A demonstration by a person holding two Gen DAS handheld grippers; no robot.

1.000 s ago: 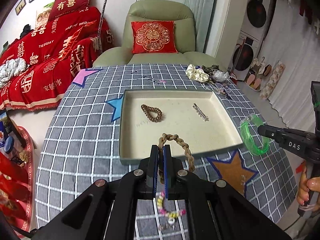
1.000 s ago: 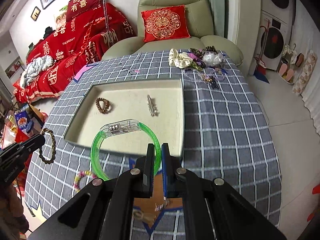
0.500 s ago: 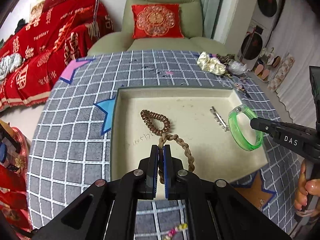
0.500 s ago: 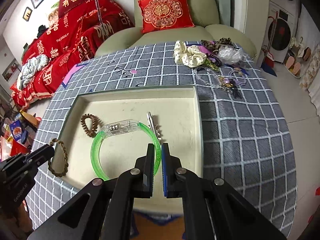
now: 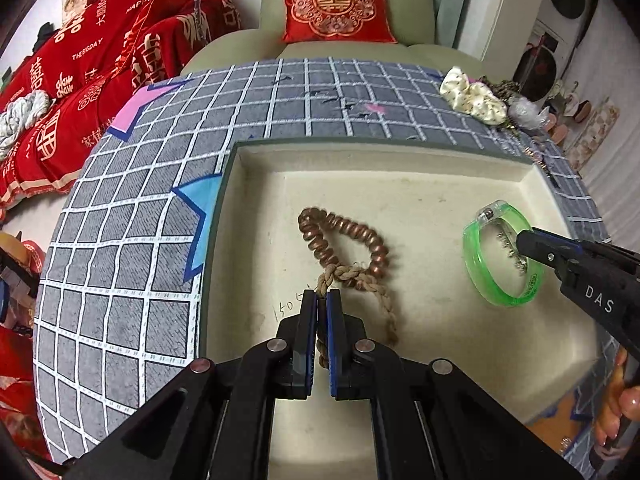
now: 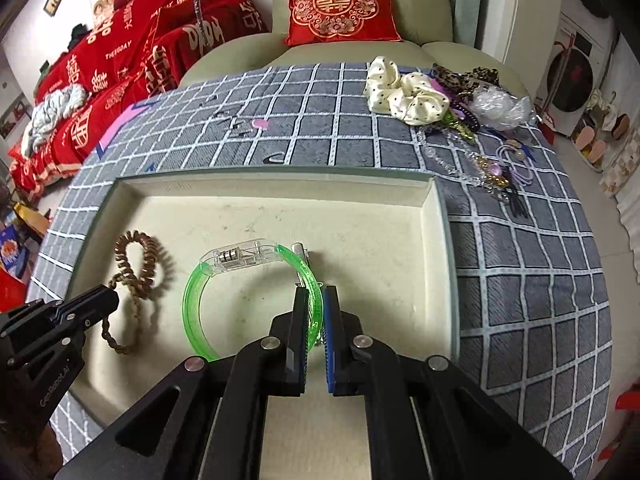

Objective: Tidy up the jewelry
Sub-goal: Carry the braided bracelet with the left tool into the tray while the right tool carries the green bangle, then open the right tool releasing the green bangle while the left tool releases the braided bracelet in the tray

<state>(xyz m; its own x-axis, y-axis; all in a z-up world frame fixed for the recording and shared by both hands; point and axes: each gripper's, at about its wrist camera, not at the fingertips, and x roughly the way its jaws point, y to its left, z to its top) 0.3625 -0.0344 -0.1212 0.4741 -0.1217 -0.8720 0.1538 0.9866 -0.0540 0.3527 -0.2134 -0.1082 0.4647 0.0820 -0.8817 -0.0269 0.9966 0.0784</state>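
The tabletop [image 6: 352,148] is covered by a grey cloth gridded in white. A shallow cream rectangular tray [image 6: 276,188] is set on it, and a cream polka-dot fabric scrunchie [image 6: 404,96] with tangled beaded pieces [image 6: 488,172] is heaped towards the far right corner.

Both wrist views look steeply down, sharing the tray [image 5: 240,160].

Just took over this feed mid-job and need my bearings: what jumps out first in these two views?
The bright green bangle stands out most, pinched in the right gripper over the right side of the cream tray. To its left, the left gripper is shut on a braided tan bracelet that overlaps a coiled copper bracelet lying in the tray. A pile of scrunchies and trinkets sits on the checked cloth past the tray's far right corner.
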